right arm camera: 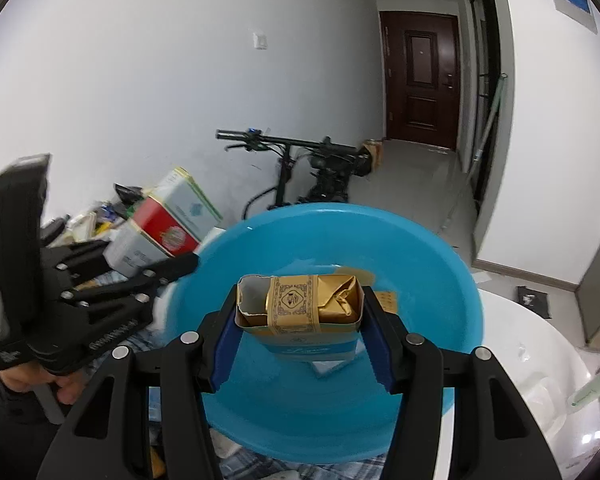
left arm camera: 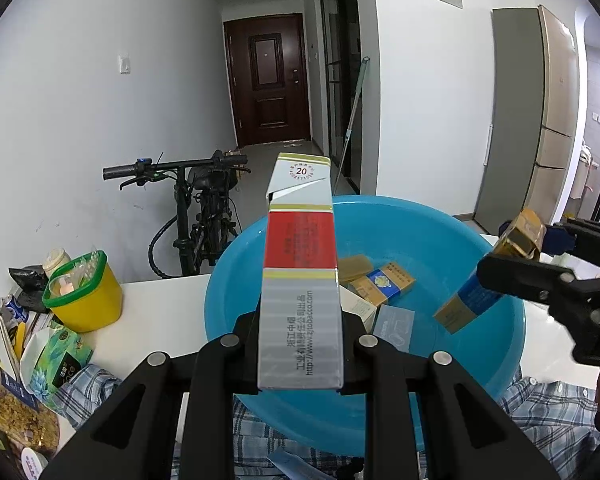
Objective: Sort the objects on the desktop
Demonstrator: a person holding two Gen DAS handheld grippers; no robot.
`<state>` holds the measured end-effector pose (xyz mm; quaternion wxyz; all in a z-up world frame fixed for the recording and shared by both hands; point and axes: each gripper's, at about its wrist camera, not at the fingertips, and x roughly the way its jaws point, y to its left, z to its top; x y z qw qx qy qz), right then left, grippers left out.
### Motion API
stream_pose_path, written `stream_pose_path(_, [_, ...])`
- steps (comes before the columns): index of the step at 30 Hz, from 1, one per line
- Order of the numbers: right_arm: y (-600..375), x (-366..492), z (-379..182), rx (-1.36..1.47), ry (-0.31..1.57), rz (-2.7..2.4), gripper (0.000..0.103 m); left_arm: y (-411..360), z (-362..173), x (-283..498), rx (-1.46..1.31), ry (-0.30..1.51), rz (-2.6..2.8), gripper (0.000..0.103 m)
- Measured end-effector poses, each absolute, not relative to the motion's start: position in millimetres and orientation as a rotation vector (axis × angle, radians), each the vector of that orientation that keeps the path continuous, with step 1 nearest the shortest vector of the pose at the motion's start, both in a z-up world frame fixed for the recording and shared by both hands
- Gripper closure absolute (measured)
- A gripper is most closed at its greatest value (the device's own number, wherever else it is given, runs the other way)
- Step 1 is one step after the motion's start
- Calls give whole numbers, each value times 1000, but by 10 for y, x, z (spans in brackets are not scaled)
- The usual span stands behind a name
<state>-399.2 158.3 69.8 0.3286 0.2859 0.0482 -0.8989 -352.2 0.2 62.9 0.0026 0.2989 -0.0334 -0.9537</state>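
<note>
A: From the left wrist view, what's going on?

B: The left hand-held gripper (left arm camera: 300, 344) is clenched on a long silver-and-red carton (left arm camera: 300, 280), standing up at frame centre over the blue basin (left arm camera: 500, 344). Small packs (left arm camera: 384, 284) already lie inside it. At the right edge the right hand-held gripper (left arm camera: 512, 268) clamps a gold-and-blue pack (left arm camera: 496, 272) above the basin's far side.

A: And the right wrist view?

B: That pack (right arm camera: 300, 312), its top torn open, sits squeezed between the blue pads (right arm camera: 226, 348), centre frame, over the basin. The carton shows at middle left, a bit blurred, so its tilt is hard to judge.

A: How to finish well?

B: Lower each close to the basin floor, clear of the rim, then release one after the other so they don't collide.
</note>
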Motion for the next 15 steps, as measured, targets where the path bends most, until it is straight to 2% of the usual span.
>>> stream_pose_path(15, [1565,-3981,731,736,99,-2321,49,39,718,-3450,911,-123,-2998,79])
